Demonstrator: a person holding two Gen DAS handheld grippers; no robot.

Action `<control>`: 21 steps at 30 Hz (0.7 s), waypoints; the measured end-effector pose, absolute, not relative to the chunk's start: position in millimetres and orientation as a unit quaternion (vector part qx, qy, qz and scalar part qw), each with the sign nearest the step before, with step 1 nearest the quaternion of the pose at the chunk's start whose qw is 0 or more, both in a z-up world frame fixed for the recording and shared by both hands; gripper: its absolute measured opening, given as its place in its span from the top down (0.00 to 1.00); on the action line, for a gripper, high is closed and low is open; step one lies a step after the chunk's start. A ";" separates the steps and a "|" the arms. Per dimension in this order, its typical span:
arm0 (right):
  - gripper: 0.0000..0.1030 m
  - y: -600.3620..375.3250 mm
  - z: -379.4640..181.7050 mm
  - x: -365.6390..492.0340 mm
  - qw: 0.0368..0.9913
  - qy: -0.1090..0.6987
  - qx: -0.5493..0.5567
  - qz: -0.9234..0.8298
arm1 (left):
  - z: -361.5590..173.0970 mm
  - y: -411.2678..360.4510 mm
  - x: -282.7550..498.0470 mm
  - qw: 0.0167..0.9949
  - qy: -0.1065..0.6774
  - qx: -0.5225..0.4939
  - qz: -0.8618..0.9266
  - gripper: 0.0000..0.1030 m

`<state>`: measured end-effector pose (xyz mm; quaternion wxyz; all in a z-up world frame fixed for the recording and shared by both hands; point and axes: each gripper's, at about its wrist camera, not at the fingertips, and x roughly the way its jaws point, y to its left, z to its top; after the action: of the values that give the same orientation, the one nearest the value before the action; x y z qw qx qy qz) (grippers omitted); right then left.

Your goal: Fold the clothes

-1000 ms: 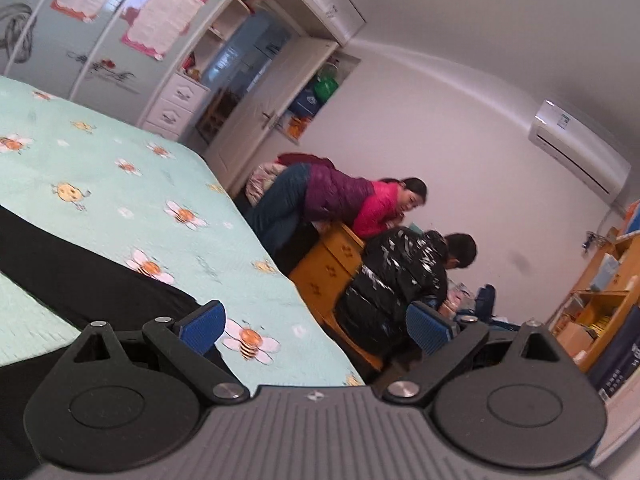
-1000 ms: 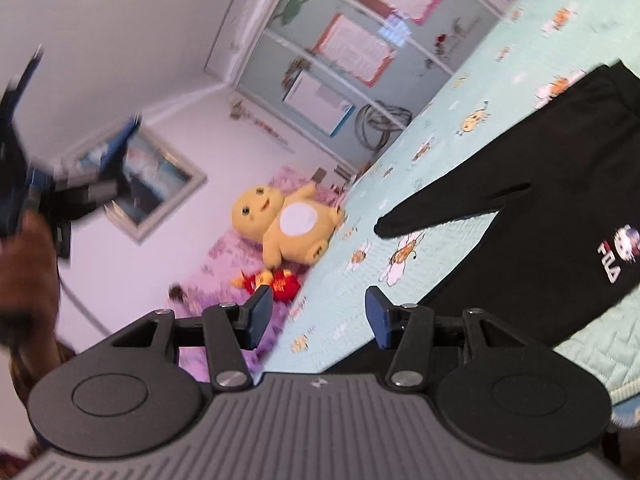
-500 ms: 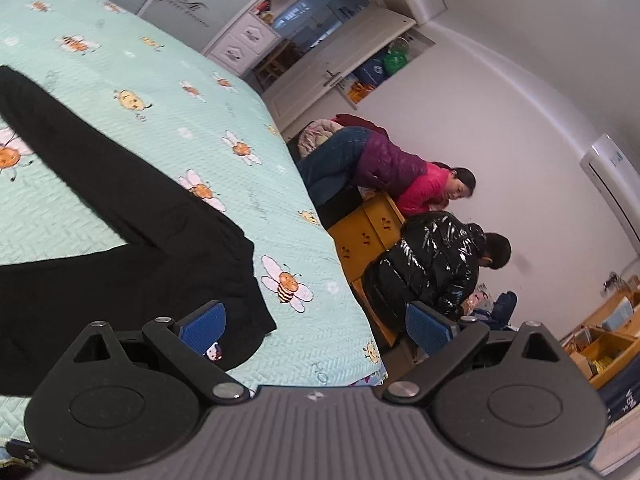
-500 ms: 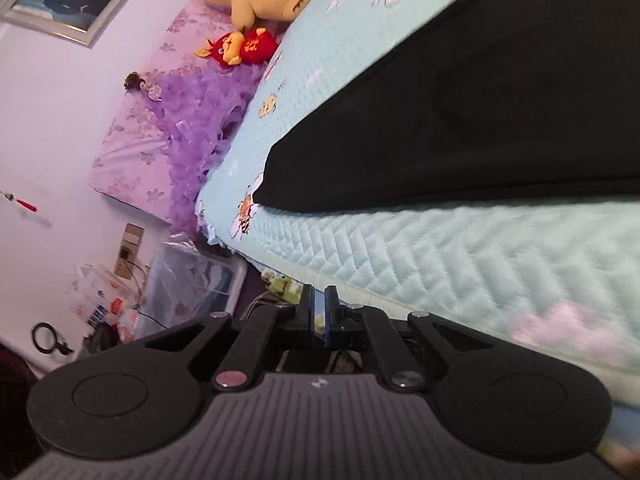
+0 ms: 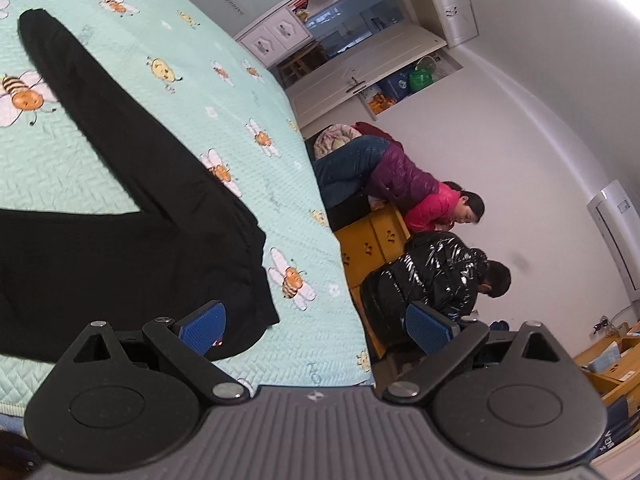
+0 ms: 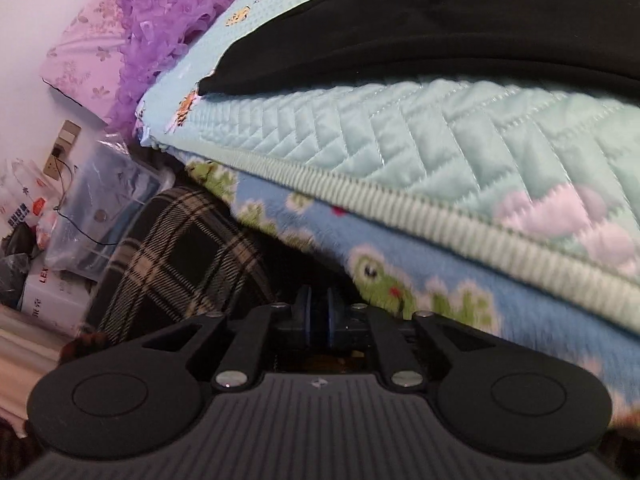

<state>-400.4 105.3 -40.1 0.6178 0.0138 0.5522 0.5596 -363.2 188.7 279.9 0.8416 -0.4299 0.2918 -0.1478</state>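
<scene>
Black trousers (image 5: 120,232) spread flat on mint quilt (image 5: 168,92), waistband end toward quilt's near corner, one leg running away across bee print. Same black cloth (image 6: 460,28) visible from right wrist view, lying along quilt top just behind stitched edge (image 6: 400,208). Frog-print blue blanket (image 6: 400,276) directly under quilt edge. Plaid cloth (image 6: 180,248) below and left of quilt corner. Purple ruffled pillow (image 6: 160,20) at far end of quilt. Two seated persons (image 5: 432,276) beyond quilt's far side, beside yellow cabinet (image 5: 372,236).

Left gripper (image 5: 316,324) over near corner of quilt, jaws spread wide, nothing between them; left pad (image 5: 204,326) over trouser waistband, contact cannot be told. Right gripper (image 6: 319,320) below quilt edge, jaws nearly together and opening slightly, narrow gap, nothing gripped.
</scene>
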 end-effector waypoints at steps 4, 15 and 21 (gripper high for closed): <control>0.80 87.8 -19.9 -392.6 0.625 0.535 0.076 0.563 | 269.2 189.8 -360.5 0.835 0.302 -0.440 -0.135 0.03; 0.74 -28.1 49.6 -326.0 0.710 0.431 0.267 0.490 | 278.8 203.2 -352.6 0.854 0.231 -0.445 -0.138 0.03; 0.73 -60.4 87.6 -292.1 0.730 0.372 0.324 0.473 | 269.9 248.0 -352.9 0.883 0.158 -0.442 -0.026 0.03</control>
<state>-292.1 -60.4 87.6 0.7300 0.3236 0.3719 0.4734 -352.9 248.0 269.9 0.8826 -0.4420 0.1581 -0.0256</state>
